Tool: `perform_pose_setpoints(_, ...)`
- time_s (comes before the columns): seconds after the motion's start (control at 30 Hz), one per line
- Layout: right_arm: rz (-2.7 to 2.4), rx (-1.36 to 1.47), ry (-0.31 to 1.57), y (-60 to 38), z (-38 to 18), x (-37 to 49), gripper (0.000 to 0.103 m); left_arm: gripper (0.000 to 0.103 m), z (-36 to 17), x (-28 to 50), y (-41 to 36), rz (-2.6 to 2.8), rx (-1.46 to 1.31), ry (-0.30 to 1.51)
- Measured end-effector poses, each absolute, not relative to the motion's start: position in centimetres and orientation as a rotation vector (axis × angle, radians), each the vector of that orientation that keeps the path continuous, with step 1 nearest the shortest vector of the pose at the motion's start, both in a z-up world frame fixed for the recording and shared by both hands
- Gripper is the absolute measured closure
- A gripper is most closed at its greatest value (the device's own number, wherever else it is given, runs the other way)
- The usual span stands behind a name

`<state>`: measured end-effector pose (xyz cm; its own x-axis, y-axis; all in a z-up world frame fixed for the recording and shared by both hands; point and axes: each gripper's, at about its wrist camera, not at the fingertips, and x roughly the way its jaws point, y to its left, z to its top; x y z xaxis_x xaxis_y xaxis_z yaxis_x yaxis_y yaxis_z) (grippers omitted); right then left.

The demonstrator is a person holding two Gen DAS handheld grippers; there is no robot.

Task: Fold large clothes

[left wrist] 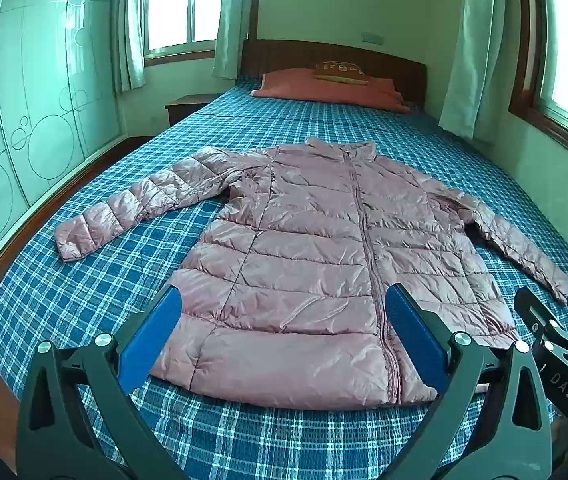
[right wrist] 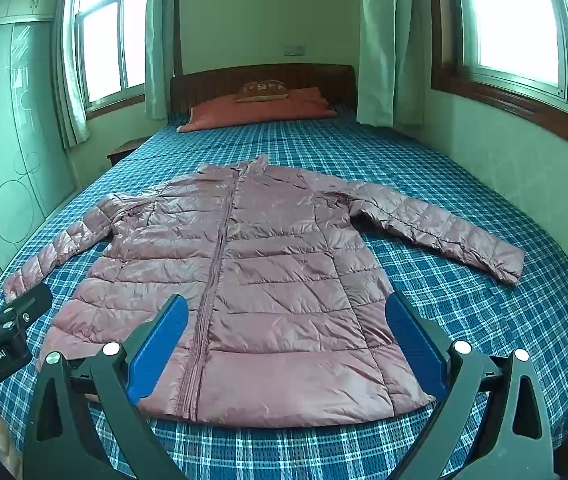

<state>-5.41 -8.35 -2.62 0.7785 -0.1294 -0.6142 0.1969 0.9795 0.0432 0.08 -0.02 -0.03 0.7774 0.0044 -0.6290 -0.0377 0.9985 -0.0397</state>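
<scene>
A pink quilted puffer jacket point(left wrist: 303, 248) point(right wrist: 252, 276) lies flat and zipped on the blue plaid bed point(left wrist: 84, 288) point(right wrist: 483, 300), collar toward the headboard, both sleeves spread outward. My left gripper point(left wrist: 284, 308) hovers wide open above the jacket's hem, left of the zip, touching nothing. My right gripper point(right wrist: 287, 312) is also wide open above the hem, right of the zip. Each gripper shows at the edge of the other's view: the right gripper point(left wrist: 563, 320) and the left gripper point(right wrist: 4, 312).
A red pillow point(left wrist: 327, 88) point(right wrist: 260, 112) with a small brown cushion lies at the headboard. A wardrobe point(left wrist: 24, 100) stands left of the bed, with a nightstand point(left wrist: 188, 106) beside it. The wall and a window point(right wrist: 515, 20) run along the bed's right side.
</scene>
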Motion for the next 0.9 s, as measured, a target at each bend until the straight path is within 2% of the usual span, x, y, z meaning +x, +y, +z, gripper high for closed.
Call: perform_pose_setpoints(0.9, -0.176, 0.103, 0.657, -8.10, -2.65, -5.37, 0.005, 0.002, 0.16, -0.76, 0.34, 0.028, -0.048, 0.669)
